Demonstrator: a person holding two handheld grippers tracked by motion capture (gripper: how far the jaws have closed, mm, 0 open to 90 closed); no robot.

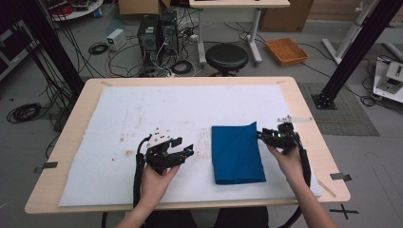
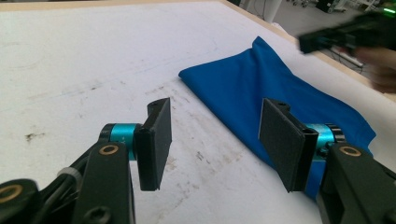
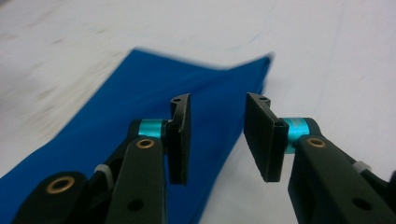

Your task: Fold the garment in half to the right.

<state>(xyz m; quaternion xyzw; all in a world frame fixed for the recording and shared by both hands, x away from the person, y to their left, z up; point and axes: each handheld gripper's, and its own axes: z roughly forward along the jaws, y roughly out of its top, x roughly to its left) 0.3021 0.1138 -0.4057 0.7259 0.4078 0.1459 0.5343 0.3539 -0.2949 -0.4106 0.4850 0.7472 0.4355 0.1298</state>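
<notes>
Cloth (image 1: 236, 153), folded and blue, looks soft and light; a pinch at an edge should lift it. Left gripper (image 1: 186, 153) and right gripper (image 1: 260, 135) both stand released, holding nothing.

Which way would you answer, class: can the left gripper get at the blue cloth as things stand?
Probably yes. The left gripper is open, and nothing lies on the white mat between it and the near edge of the blue cloth. The right gripper sits at the cloth's far side, out of the way.

Beyond the wooden table (image 1: 304, 102), a black round stool (image 1: 226, 57), computer towers (image 1: 157, 32) and tangled cables (image 1: 102, 47) occupy the grey floor (image 1: 366, 152).
</notes>
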